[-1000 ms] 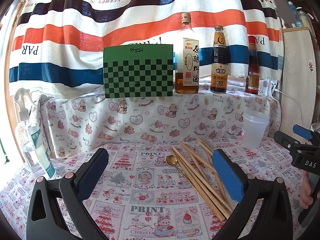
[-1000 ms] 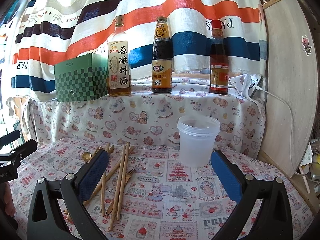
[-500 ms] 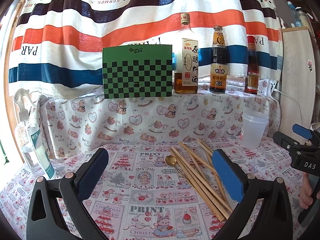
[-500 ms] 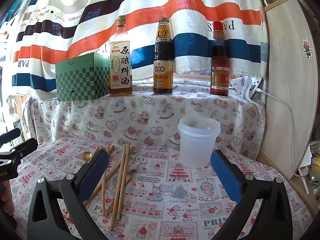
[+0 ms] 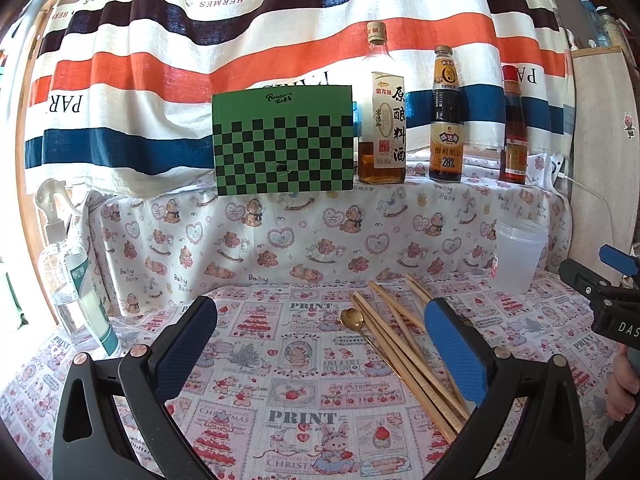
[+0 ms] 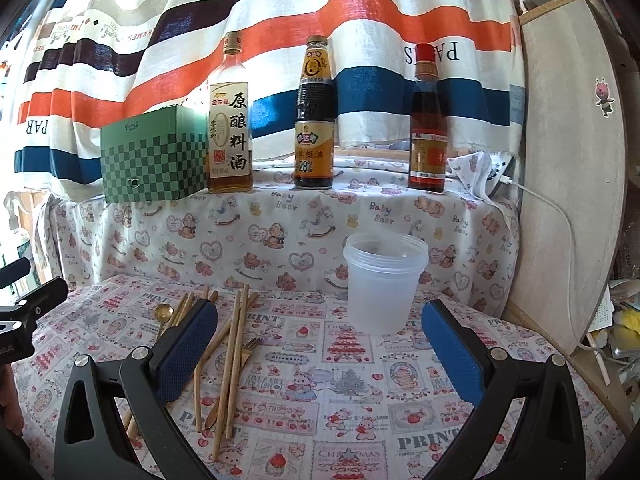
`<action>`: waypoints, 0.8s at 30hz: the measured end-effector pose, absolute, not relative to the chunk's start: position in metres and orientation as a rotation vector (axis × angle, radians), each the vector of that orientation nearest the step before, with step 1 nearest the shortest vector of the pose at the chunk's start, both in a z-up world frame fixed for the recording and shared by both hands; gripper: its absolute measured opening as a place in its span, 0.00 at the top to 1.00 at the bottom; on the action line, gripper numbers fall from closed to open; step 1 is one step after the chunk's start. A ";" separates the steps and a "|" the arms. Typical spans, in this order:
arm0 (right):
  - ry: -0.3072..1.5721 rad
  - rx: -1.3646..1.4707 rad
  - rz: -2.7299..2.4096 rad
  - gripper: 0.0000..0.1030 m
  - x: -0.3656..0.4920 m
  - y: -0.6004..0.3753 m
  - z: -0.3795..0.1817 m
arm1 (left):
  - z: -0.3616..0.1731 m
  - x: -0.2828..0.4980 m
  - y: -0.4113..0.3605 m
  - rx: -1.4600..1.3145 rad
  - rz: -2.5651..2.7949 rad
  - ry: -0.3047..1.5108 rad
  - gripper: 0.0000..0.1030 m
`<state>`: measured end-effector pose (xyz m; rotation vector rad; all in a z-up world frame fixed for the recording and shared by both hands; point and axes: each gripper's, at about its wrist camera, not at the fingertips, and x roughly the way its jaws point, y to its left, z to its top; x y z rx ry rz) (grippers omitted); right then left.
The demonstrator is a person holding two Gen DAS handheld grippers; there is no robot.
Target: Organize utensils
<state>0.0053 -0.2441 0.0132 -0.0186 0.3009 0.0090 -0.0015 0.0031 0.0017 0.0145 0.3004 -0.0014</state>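
Printed cotton tablecloth (image 6: 360,380), slender wooden chopsticks (image 6: 236,356), translucent plastic tub (image 6: 382,284), possibly a fork, both tools (image 5: 320,354) (image 6: 320,354) released.

Loose wooden chopsticks (image 5: 404,340) on printed patterned tablecloth (image 5: 304,420), centre. Small gold metal spoon (image 5: 352,317) just left of them, gold fork (image 6: 244,354) among them. Translucent plastic tub (image 6: 380,284) right, behind. Green checkered box (image 5: 284,140) and three glass sauce bottles (image 5: 446,120) on raised ledge at back. Clear spray bottle (image 5: 68,276) far left.
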 end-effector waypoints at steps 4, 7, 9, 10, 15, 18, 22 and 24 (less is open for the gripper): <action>0.313 -0.028 0.023 0.00 0.006 -0.241 0.013 | 0.001 0.000 0.001 0.022 -0.001 0.306 0.00; 0.304 -0.039 0.047 0.00 0.005 -0.239 0.014 | 0.002 -0.001 0.001 0.024 -0.003 0.303 0.00; 0.296 -0.034 0.058 0.00 0.003 -0.240 0.014 | 0.002 -0.002 0.001 0.021 0.002 0.296 0.00; 0.297 -0.031 0.060 0.00 0.003 -0.240 0.014 | 0.002 -0.002 0.001 0.018 -0.002 0.297 0.00; 0.304 -0.027 0.066 0.00 0.004 -0.239 0.014 | 0.002 -0.002 0.002 0.013 -0.008 0.299 0.00; 0.304 -0.027 0.054 0.00 0.005 -0.239 0.014 | 0.002 -0.002 0.001 0.012 -0.011 0.298 0.00; 0.307 -0.020 0.046 0.00 0.005 -0.241 0.013 | 0.002 -0.001 0.002 0.003 -0.029 0.304 0.00; 0.303 -0.015 0.040 0.00 0.005 -0.242 0.013 | 0.002 -0.001 -0.001 0.016 -0.044 0.306 0.00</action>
